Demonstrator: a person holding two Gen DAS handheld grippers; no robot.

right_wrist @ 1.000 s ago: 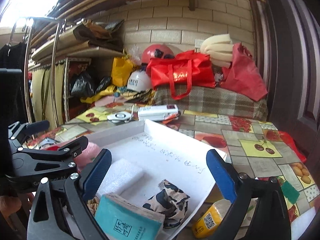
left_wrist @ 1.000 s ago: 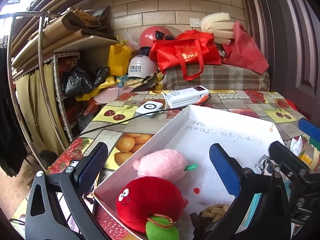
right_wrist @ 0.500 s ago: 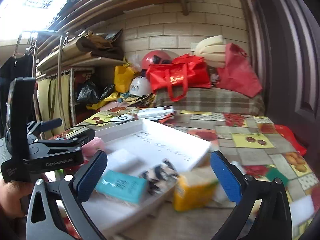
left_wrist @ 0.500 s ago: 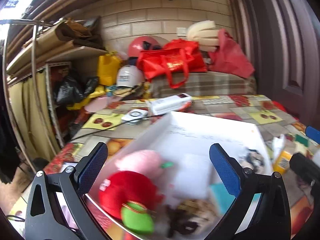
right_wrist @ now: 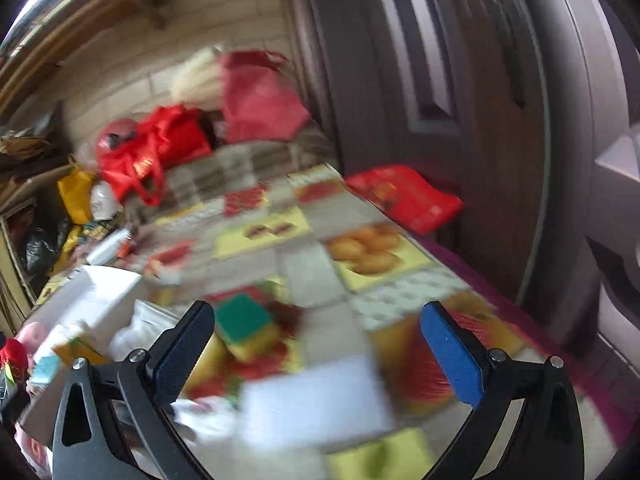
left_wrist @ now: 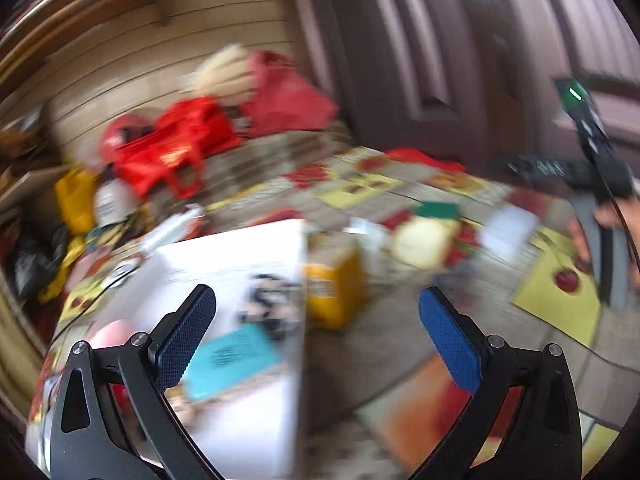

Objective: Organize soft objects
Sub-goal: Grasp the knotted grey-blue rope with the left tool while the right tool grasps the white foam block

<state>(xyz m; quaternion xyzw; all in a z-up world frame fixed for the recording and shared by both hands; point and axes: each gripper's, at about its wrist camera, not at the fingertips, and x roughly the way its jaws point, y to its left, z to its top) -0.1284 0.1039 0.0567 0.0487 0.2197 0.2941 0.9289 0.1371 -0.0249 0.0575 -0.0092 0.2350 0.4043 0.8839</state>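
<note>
Both views swung rightward since a second ago, heavily blurred. White box (left_wrist: 240,264) now at left; loose green-yellow sponge (right_wrist: 244,322) and white foam piece (right_wrist: 316,400) framed ahead on tablecloth (right_wrist: 312,276). Left gripper (left_wrist: 316,336) and right gripper (right_wrist: 318,344) held wide, nothing held. Next pickup judged outside box.

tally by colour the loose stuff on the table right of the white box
green-and-yellow: 1, sponge
white: 1, foam block
yellow: 1, pack
red: 1, bag at the far edge
total: 4, blur may hide more
</note>
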